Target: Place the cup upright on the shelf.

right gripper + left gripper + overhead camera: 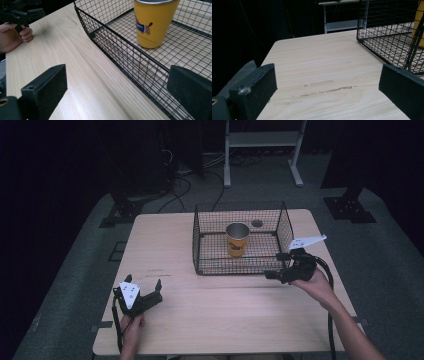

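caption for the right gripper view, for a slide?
Open right gripper beside a wire basket holding an upright yellow cup.

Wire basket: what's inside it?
One yellow cup stands upright on the floor of the wire basket, metal rim up, a dog print on its side. The cup's interior looks dark in the high view; contents can't be told. The cup hides the mesh under it.

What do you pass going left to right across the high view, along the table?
Left gripper → wire basket → yellow cup standing inside the basket → right gripper, just off the basket's near right corner.
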